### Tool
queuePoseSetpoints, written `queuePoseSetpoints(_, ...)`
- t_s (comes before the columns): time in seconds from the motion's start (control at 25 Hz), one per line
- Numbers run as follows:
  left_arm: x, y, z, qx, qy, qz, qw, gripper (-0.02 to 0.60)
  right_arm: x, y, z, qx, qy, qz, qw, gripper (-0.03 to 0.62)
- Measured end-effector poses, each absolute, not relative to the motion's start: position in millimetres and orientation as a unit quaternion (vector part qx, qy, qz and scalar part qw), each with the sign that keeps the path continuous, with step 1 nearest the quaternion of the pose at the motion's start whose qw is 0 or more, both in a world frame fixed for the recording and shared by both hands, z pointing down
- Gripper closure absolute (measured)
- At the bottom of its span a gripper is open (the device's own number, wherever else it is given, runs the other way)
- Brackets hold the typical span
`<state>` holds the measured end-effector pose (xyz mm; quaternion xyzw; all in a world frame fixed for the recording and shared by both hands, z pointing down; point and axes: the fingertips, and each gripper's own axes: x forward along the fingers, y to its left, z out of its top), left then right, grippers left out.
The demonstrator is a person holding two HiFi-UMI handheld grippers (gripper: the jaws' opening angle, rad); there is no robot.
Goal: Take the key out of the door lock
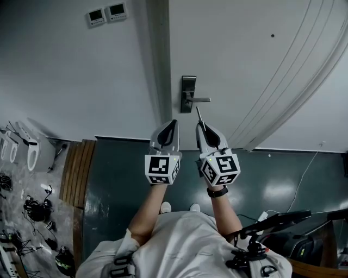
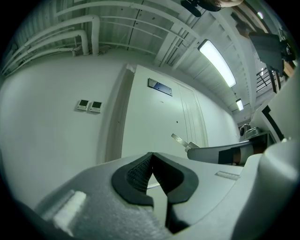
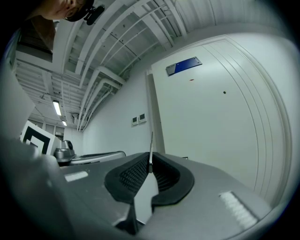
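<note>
Right hand-held gripper [image 3: 150,163]: jaws nearly together, clenched on the key [image 3: 150,146], whose blade projects past the fingertips. The key is out of the door lock [image 1: 188,94] and sits just below the lever handle [image 1: 201,100], not touching it. Left hand-held gripper [image 2: 151,158]: jaws closed tip to tip, nothing between them, alongside the right one.

The head view looks from high up, down at the door [image 1: 244,65], the floor [image 1: 130,174] and both grippers close below it. The left gripper view sits on the left gripper [image 1: 173,124] and looks along its jaws, up at the door from near. The right gripper view does the same from the right gripper [image 1: 202,125]. All three see the door and two wall boxes [image 1: 106,13]. Each gripper view sees the other gripper at its edge.
</note>
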<state>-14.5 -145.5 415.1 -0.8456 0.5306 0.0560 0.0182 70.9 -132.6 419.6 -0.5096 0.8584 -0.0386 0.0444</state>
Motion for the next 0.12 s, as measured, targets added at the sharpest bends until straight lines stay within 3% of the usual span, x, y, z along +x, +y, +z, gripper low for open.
queuePoseSetpoints(0.12,-23.4,-149.1,415.7,-0.847,0.528,0.059,0.015,0.580,60.6,-135.2,422.4,-0.510,0.858,-0.040,0.037,0.569)
